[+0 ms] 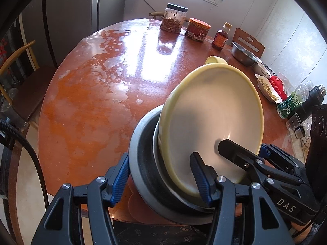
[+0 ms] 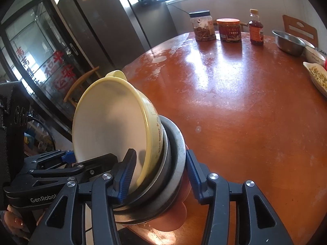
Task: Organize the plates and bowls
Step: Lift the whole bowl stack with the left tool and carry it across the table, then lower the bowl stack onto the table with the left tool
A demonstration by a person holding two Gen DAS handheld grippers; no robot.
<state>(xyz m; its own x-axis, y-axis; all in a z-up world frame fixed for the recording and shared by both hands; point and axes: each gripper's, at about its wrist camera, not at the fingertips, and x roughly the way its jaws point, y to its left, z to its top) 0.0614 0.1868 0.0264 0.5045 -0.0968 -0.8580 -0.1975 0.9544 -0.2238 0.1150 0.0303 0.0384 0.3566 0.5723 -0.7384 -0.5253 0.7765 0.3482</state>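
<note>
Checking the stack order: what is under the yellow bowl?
The yellow bowl sits tilted in a metal bowl, nested in a wider dark pan. Anything deeper between them is covered.
</note>
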